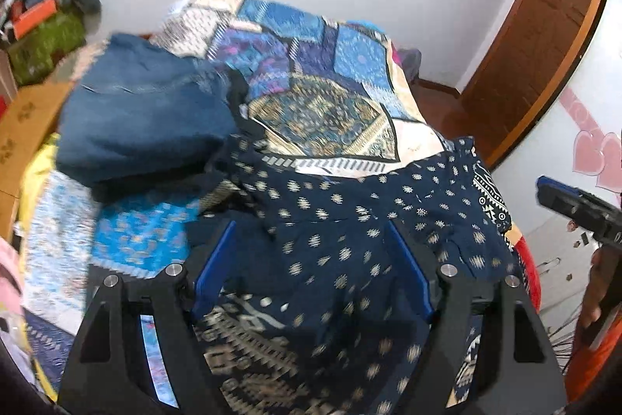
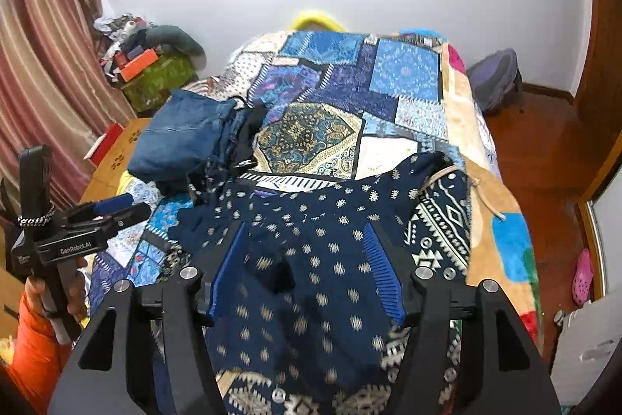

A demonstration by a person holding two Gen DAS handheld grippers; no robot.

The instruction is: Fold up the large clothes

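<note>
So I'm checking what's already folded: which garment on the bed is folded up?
The plain blue denim piece, a compact bundle at the bed's left edge. The navy patterned garment lies spread out beneath both open grippers.

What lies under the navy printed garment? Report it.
The navy garment lies on the patchwork bedspread, which shows around it. The folded jeans sit beside it, not under. Anything else beneath is covered.

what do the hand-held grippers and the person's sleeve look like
Each hand-held gripper is matte black with silver round bolts and two blue ribbed fingers. The left hand-held gripper carries white "GenRobot.AI" lettering on its body. The hand holding it emerges from a bright orange sleeve.
</note>
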